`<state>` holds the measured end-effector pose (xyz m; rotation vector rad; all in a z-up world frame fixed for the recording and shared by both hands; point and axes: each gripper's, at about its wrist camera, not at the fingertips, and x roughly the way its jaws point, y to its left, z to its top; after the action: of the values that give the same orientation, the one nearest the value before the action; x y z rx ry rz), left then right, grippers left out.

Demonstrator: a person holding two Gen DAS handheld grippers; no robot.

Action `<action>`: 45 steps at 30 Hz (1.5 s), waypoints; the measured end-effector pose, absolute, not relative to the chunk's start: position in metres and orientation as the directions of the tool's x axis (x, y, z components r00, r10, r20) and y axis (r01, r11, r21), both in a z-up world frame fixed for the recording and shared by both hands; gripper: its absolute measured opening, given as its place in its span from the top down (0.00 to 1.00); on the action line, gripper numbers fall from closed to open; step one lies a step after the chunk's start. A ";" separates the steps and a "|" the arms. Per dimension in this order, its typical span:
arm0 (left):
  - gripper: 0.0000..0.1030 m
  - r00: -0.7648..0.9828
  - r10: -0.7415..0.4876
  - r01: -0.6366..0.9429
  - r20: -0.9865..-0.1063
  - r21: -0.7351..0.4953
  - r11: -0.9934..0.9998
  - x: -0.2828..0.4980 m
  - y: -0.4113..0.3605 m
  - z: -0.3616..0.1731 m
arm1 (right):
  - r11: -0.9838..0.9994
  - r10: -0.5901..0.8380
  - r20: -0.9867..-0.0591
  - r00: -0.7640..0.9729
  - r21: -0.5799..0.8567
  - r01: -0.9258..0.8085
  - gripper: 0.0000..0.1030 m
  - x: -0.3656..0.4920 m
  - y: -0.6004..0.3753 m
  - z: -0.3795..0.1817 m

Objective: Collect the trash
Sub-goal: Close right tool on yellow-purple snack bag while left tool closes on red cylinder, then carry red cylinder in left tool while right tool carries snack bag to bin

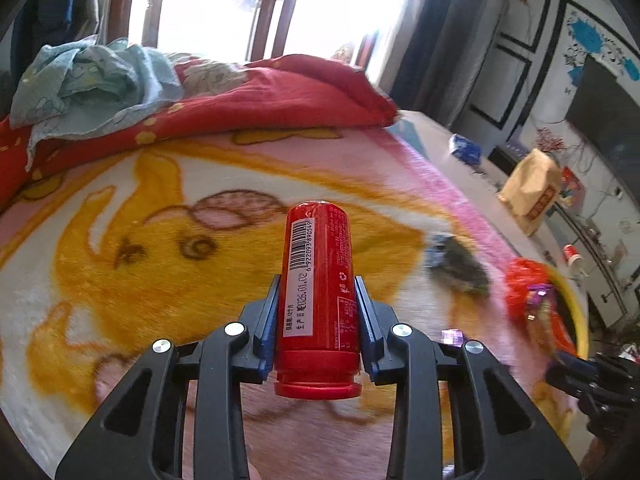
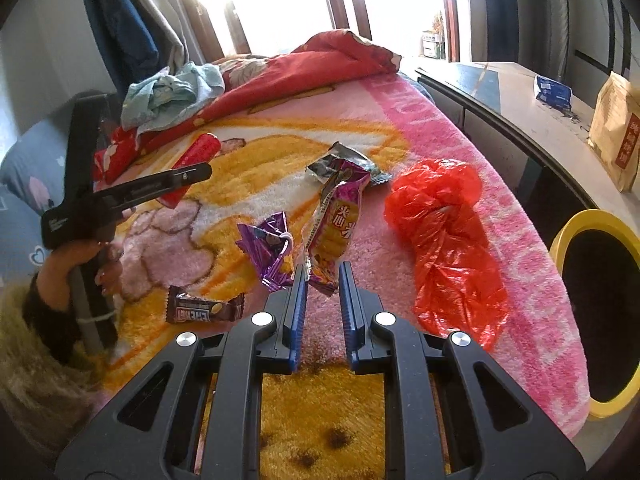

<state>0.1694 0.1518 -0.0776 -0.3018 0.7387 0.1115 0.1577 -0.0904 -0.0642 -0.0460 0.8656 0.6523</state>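
Gripping a red canister (image 1: 318, 292) just above the blanket (image 1: 120, 240), the left gripper (image 1: 316, 312) pinches it firmly while the right gripper (image 2: 323, 280), nearly closed, nips a snack wrapper (image 2: 334, 224); both should travel steadily to the yellow-rimmed bin (image 2: 568, 236) beside the bed.

Your black gripper frames are cut off at the bottom of both views. Motion smears the dark wrapper (image 1: 456, 264) and red bag (image 1: 528, 292) on your blanket (image 1: 120, 240). The bin (image 2: 576, 236) runs past the right edge. Your left hand (image 2: 80, 268) is partly behind its handle. Print on the can (image 1: 318, 296) is too small to read.
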 end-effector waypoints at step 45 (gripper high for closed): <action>0.69 0.779 -0.280 0.149 -0.561 -0.269 0.952 0.160 0.003 -0.015 | 0.897 0.431 -0.627 0.649 0.221 -0.382 0.89 0.177 -0.196 -0.011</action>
<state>0.1605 0.0025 -0.0153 -0.2149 0.6379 -0.2336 0.1767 -0.1962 -0.0107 0.0711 0.7301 0.4624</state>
